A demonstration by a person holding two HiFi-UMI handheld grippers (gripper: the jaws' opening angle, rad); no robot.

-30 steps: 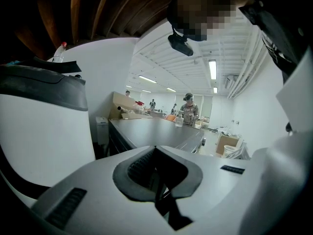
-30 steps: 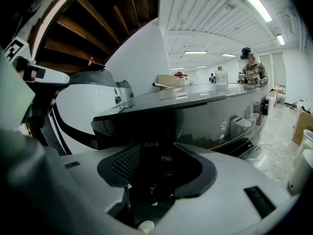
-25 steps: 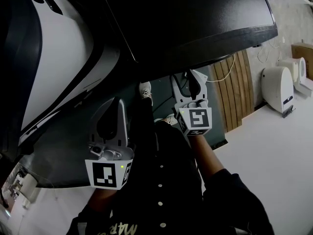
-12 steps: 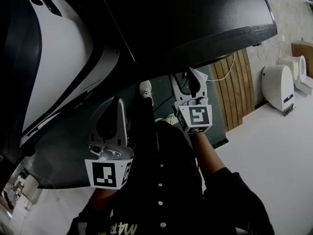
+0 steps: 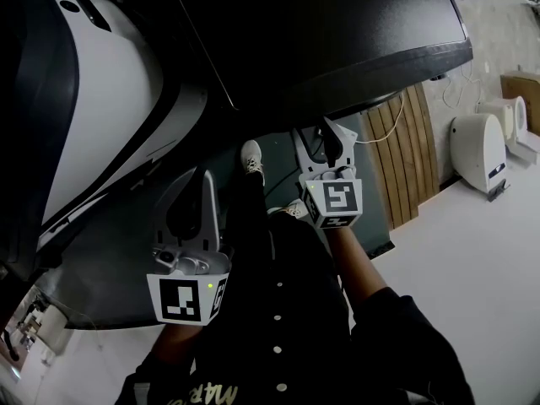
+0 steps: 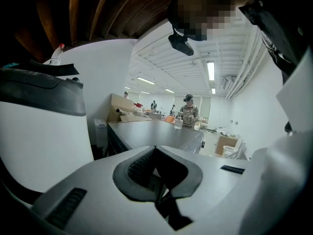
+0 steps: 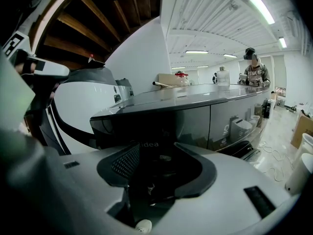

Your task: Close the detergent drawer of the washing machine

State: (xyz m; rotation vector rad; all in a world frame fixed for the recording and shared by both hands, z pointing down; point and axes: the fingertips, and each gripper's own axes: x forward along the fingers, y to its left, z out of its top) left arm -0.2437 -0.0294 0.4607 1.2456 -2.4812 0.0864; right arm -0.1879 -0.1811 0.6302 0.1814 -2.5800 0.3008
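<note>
Over the last second almost nothing has moved. The right gripper [image 5: 316,137] sits just below centre of the head view, as it did then, under the overhanging edge of the dark washing machine [image 5: 337,32]. The left gripper [image 5: 201,180] hangs at lower left as before, and only the whole scene has slid a little in the frame. We take this to mean that no push is under way.

In the right gripper view the fingers [image 7: 124,163] stand apart with nothing between them. Beyond the gap, in the middle of that frame, lies the machine's dark front panel [image 7: 151,131] with its logo. We cannot pick out the detergent drawer there. Nothing visibly juts from the front, so it may already be in, but the panel is too dark to be sure.

In the left gripper view the fingers [image 6: 134,165] meet at their tips and hold nothing.

We count two grippers, one dark washing machine, one white-and-dark appliance [image 5: 101,116] at upper left, one slatted wooden panel [image 5: 396,159], and two white units [image 5: 477,152] on the floor at right.
</note>
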